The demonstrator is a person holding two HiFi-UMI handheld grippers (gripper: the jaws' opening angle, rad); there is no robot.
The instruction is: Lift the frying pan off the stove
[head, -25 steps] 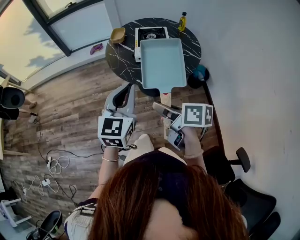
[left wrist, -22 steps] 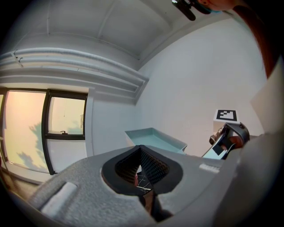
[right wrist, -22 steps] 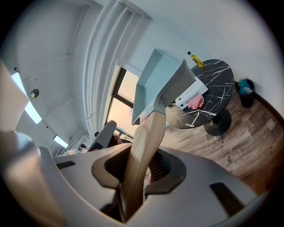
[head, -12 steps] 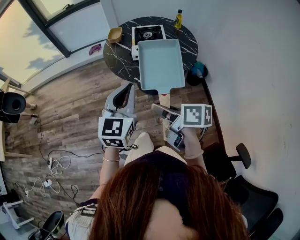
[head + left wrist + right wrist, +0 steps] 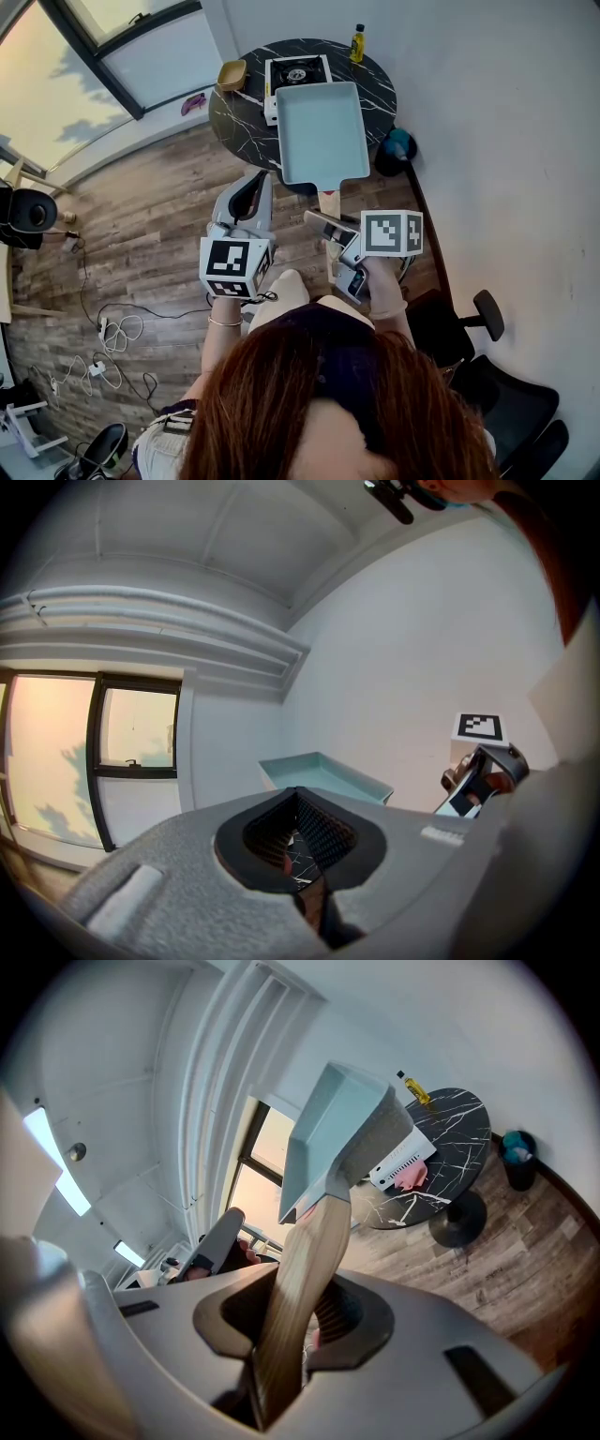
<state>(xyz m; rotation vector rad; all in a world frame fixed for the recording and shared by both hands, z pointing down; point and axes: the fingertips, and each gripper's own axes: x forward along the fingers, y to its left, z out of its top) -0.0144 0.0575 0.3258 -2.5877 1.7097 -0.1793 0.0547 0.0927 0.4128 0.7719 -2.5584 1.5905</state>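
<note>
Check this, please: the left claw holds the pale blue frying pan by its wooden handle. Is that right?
No. The right claw holds the frying pan by its wooden handle; the right gripper view shows it. The left claw is shut on nothing.

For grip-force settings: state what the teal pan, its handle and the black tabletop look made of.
Pale teal rectangular frying pan: probably coated metal; smooth, even matt colour, thin walls.
Its light wooden handle: wood, grain streaks, satin tan.
Round black tabletop: marble or marble-look laminate, white veins; cannot tell which.
</note>
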